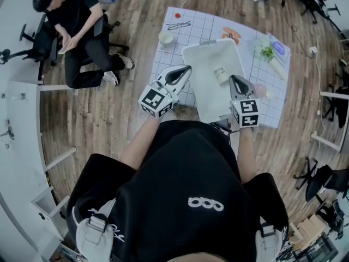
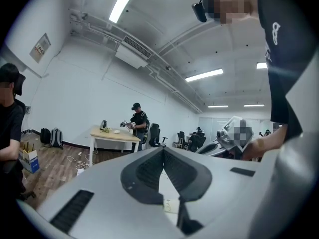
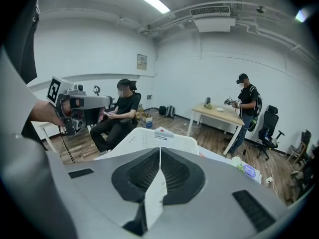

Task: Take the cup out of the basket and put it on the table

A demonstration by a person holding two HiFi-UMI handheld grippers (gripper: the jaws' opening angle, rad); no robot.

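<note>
Though inside the basket (image 1: 210,94), the cup (image 1: 221,74); bowl (image 1: 166,37) and greens (image 1: 266,52) just outside.

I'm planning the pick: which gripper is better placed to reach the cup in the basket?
Right, probably. The right gripper is at the right rim of the basket, close beside the cup. The left gripper is at the left rim, farther off. Both are shut.
</note>
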